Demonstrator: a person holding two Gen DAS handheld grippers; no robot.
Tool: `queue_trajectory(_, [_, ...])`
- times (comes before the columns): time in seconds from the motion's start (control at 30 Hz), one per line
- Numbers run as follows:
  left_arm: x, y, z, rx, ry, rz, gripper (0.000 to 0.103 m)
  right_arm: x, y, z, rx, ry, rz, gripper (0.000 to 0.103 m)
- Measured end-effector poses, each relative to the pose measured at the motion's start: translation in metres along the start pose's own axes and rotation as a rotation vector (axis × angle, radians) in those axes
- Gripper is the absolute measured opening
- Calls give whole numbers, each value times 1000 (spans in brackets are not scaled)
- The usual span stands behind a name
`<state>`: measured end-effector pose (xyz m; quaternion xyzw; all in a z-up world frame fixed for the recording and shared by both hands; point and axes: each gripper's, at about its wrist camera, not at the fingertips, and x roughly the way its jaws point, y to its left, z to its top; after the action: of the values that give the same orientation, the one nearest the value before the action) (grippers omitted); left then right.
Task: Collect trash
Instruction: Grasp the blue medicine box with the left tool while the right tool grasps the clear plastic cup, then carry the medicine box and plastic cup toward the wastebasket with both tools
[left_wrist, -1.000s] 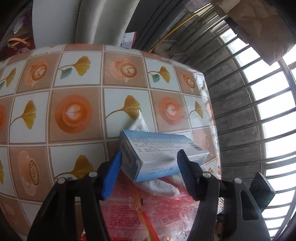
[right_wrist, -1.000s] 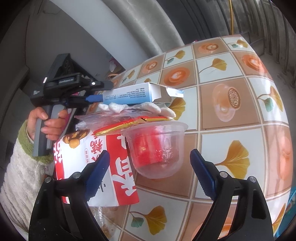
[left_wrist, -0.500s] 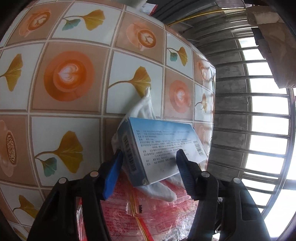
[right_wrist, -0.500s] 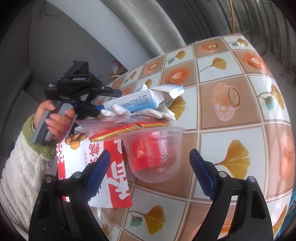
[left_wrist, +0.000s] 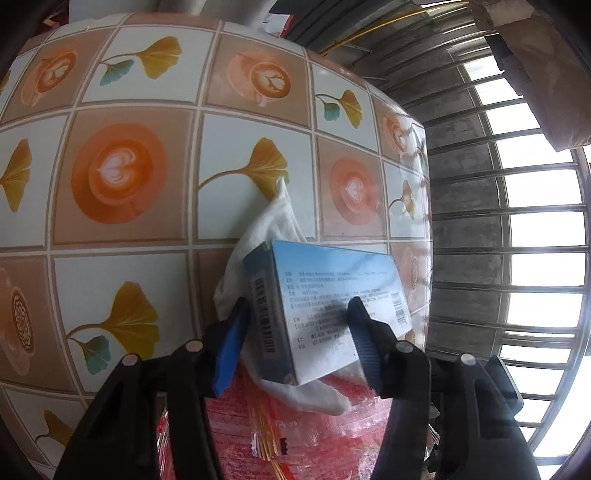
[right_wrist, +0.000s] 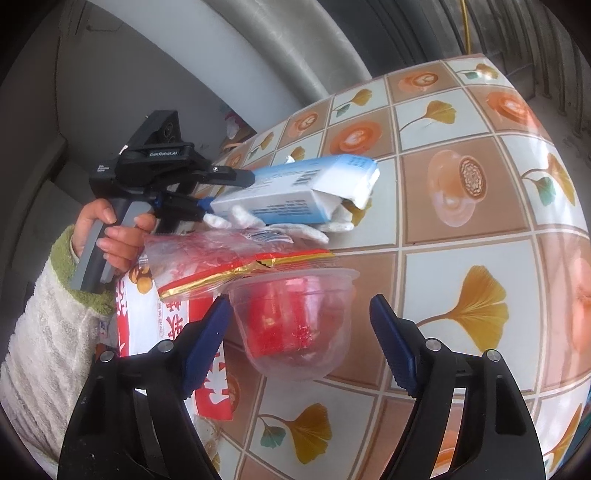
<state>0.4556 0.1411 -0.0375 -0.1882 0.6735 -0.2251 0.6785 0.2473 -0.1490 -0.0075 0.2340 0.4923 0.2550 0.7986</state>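
Closing your left gripper (left_wrist: 295, 332) fingers on the pale-blue cardboard box (left_wrist: 332, 302), you narrow the right gripper (right_wrist: 301, 336) fingers around the clear plastic cup (right_wrist: 295, 321), untouched.

Beside the one clear plastic cup (right_wrist: 295, 325) stood a single red-and-white bag (right_wrist: 162, 325). Above the cup lay one red wrapper (right_wrist: 236, 266), one white tissue (left_wrist: 269, 225) and one blue box (left_wrist: 332, 302).

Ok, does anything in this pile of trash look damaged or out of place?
Yes. The blue box is torn open at its far end, its flap ragged and bent. It sits tilted on a white cloth, not flat on the table. The red wrapper below is ripped too.
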Motion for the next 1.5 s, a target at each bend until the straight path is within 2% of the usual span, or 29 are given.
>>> queue_trajectory(0.13, [-6,-5,1,35,-44,-6,43,5,1,-2,-8,26,8,71])
queue_trajectory(0.2, [-9,-9,0,54,-62,-15,41,7,0,-2,1,37,29,66])
queue_trajectory(0.33, [-17,-17,-2,81,-99,-30,36,6,0,-3,5,37,35,65])
queue_trajectory(0.6, [-31,-30,-8,146,-175,-14,32,-4,-1,-6,16,23,22,64])
queue_trajectory(0.8, [-54,-48,-15,205,-268,15,30,-22,-2,-13,16,15,-26,64])
queue_trajectory(0.93, [-76,-66,-25,283,-355,42,30,-34,-8,-19,45,0,-23,64])
queue_trajectory(1.13, [-104,-93,-46,362,-460,68,30,-55,-6,-26,42,-39,-29,63])
queue_trajectory(1.33, [-129,-118,-86,429,-559,40,30,-81,6,-38,-15,-77,-90,63])
queue_trajectory(1.5, [-139,-138,-123,489,-603,67,30,-103,14,-51,-63,-98,-135,63])
